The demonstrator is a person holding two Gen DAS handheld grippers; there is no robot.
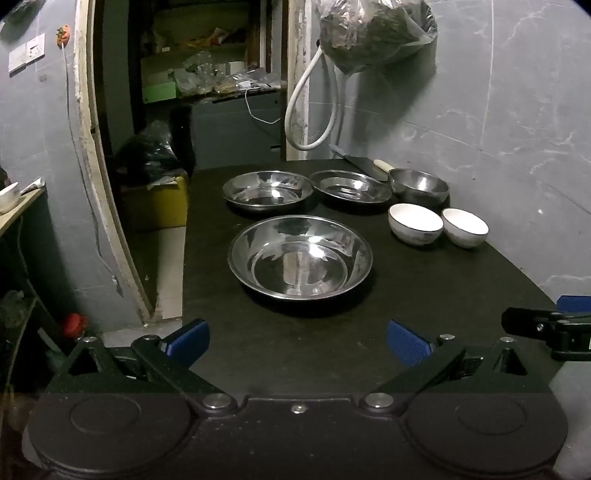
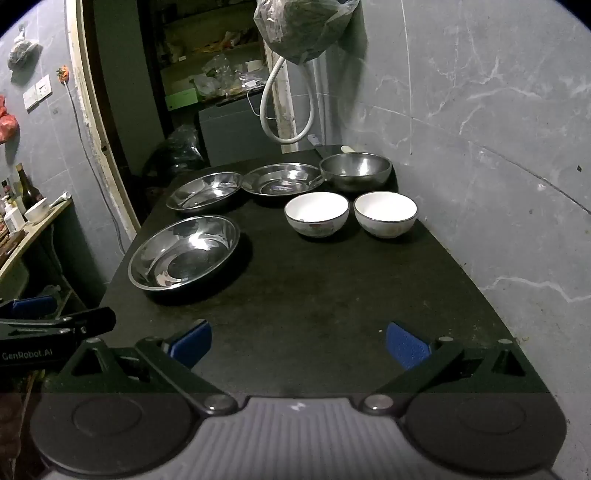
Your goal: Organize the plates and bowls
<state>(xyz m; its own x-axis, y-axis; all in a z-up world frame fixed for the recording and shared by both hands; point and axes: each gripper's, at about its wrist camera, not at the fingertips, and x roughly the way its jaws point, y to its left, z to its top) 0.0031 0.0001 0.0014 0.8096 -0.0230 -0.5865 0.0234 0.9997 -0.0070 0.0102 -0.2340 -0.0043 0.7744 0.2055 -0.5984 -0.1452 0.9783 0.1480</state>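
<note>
The nearest steel plate sits on the black table, directly ahead of my left gripper and apart from everything else. Behind it, two more steel plates stand side by side: the left one and the right one, rims nearly touching. At the far right corner stands a steel bowl, just beside the right plate. In front of that bowl, two white ceramic bowls stand side by side, upright, close but not touching, near the grey marble wall.

My left gripper hangs over the near table edge, jaws spread wide, nothing between the blue pads. My right gripper is likewise fully spread and empty, level with the left one. A bag hangs on the wall above the table's far end.
</note>
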